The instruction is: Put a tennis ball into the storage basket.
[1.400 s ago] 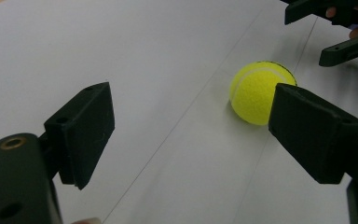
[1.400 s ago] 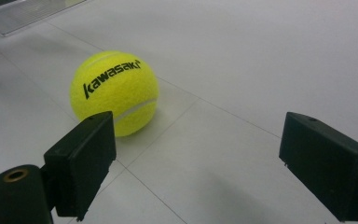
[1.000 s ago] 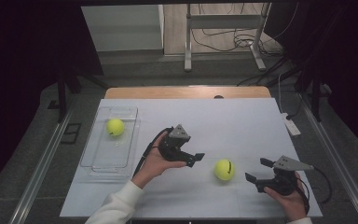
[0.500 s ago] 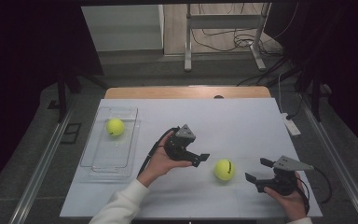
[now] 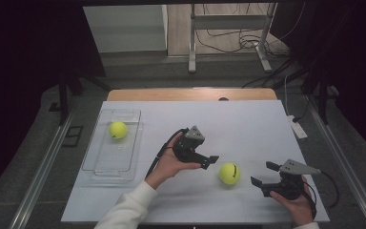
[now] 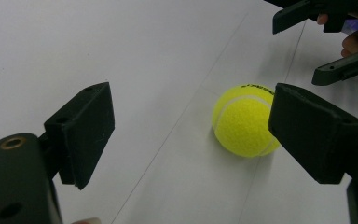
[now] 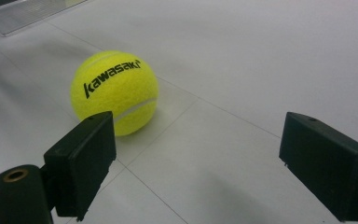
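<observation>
Your left gripper (image 5: 208, 161) hovers just beside the fuzzy yellow-green tennis ball (image 5: 229, 173), jaws spread, nothing between them; the ball rests on the white table (image 5: 248, 124). Your right gripper (image 5: 263, 174) sits near the ball's other side, jaws spread wide and empty; a second yellow tennis ball (image 5: 117, 130) lies in the clear plastic tray (image 5: 106, 164), well apart.

My left gripper (image 6: 191, 135) holds its two black jaws wide apart at the bottom of the frame. A yellow tennis ball (image 6: 242, 120) rests on the white table (image 6: 121, 46), right of centre, untouched. My right gripper (image 6: 331, 42) shows at upper right.
</observation>
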Demonstrator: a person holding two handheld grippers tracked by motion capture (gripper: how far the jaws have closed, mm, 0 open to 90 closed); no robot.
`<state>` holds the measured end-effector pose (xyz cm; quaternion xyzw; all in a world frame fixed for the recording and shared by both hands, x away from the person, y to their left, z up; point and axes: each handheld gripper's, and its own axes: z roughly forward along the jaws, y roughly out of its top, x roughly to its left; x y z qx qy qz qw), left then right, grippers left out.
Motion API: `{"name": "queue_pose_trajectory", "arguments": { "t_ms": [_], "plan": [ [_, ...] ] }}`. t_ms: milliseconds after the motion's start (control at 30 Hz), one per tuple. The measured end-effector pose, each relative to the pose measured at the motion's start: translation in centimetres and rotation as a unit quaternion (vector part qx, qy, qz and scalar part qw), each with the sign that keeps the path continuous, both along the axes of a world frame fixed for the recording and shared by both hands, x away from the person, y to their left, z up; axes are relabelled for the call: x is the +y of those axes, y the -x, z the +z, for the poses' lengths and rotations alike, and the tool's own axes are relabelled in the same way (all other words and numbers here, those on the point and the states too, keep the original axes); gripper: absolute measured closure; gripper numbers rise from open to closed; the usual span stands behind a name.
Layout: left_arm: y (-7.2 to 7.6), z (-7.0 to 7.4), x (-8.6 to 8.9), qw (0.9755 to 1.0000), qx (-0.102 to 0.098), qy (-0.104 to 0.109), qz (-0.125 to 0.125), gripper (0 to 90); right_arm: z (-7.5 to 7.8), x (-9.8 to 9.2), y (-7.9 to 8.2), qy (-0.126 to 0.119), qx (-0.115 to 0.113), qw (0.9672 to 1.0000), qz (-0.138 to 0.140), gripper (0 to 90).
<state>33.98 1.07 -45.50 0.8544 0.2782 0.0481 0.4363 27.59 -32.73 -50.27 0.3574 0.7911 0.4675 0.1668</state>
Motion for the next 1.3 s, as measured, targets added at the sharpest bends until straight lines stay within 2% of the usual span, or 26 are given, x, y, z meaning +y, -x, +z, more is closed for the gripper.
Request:
{"name": "queue_pose_trajectory", "arguments": {
  "t_ms": [567, 967, 1300],
  "plan": [
    [-0.3, -0.1, -2.0, 0.9998, 0.011, 0.002, -0.017, 15.3, 0.0, -0.1, 0.0, -0.001, 0.000, 1.0000, 0.001, 11.5],
    [-0.1, -0.5, -3.6, 0.9990, 0.022, -0.005, -0.038, 14.5, 0.0, -0.2, 0.0, -0.002, 0.001, 1.0000, -0.002, 11.5],
    [0.0, -0.8, -4.3, 0.9985, 0.027, -0.007, -0.046, 14.2, 0.0, -0.2, 0.0, -0.002, 0.002, 1.0000, -0.002, 11.5]
  ]
}}
